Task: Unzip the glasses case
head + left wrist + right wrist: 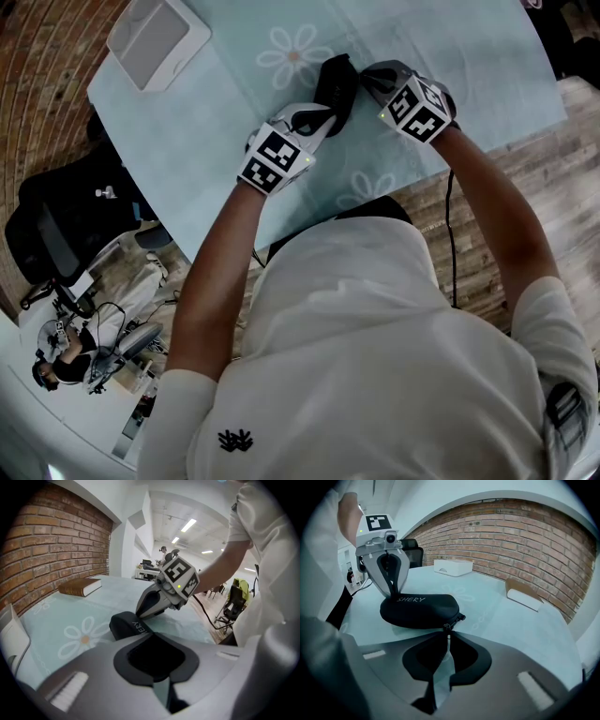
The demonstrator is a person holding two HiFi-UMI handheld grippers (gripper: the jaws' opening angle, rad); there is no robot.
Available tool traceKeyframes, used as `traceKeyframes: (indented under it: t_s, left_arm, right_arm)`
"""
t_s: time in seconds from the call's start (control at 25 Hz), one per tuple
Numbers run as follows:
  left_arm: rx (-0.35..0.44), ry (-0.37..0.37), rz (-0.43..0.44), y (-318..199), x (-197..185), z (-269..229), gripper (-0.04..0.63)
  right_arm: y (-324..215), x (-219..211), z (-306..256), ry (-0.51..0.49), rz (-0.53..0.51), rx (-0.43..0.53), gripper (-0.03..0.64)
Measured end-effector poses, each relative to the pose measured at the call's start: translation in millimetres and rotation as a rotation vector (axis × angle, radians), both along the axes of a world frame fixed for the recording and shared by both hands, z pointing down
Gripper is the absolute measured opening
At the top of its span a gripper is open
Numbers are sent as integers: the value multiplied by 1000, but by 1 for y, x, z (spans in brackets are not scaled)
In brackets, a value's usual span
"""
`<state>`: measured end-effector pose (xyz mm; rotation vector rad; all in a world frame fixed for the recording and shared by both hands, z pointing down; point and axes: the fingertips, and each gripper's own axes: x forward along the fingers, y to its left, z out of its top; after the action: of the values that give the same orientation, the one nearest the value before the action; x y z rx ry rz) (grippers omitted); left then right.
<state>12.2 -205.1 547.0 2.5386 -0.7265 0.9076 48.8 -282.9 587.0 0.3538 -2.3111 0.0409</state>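
Gripping end of glasses case (419,609) w/ L claw (393,592), on counter (511,620). Pinching zip pull (446,626) w/ R claw (447,633).

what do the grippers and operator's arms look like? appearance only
Left gripper and right gripper match: pale grey moulded shells narrowing to black inner faces, each carrying a cube of black-and-white square markers with a small green light. A black cable trails from the right one. The person wears a white short-sleeved top; forearms are bare.
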Motion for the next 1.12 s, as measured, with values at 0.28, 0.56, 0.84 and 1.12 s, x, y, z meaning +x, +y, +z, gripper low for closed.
traceKeyframes:
  t_s: [0.28,0.56,0.84,1.12]
  left_arm:
    - [-8,8,4,0,0,0,55]
    - [-16,17,9,0,0,0,54]
    - [-23,20,22,1,0,-1,54]
    - [-27,28,29,1,1,-1,54]
  right_arm:
    - [-10,-3,2,13,-54,1,18]
    - [-17,-6,6,29,-135,5,20]
    - [-25,-13,10,59,-214,21,18]
    - [-33,-24,10,72,-313,47,20]
